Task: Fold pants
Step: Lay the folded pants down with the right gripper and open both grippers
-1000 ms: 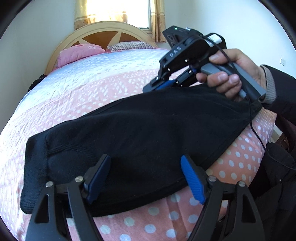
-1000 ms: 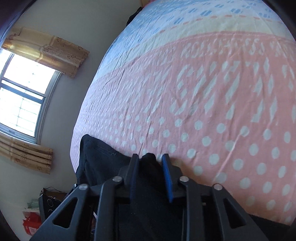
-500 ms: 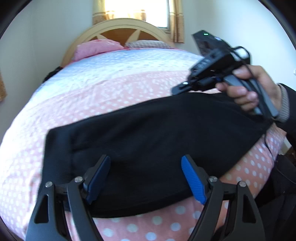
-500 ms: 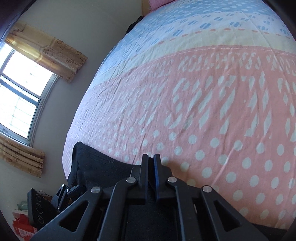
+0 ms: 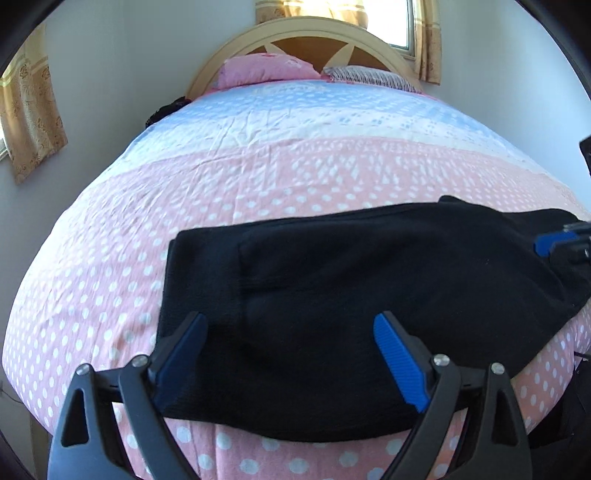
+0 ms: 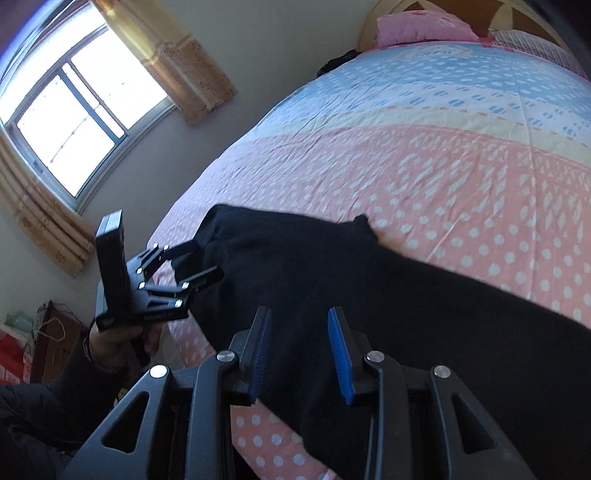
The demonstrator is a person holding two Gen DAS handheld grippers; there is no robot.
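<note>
At the bottom of the left wrist view the left tool stands wide apart, its jaws having just opened further, gripping nothing above the black pants. The right tool, low centre in its view, has just been opening and is part open over the cloth. The pants lie folded across the near edge of the bed, filling the lower frame.

— Where are we?
— We note a home bedroom: a bed under a pink dotted cover, pillows against an arched wooden headboard.
— Anything else?
— A curtained window on the side wall.
</note>
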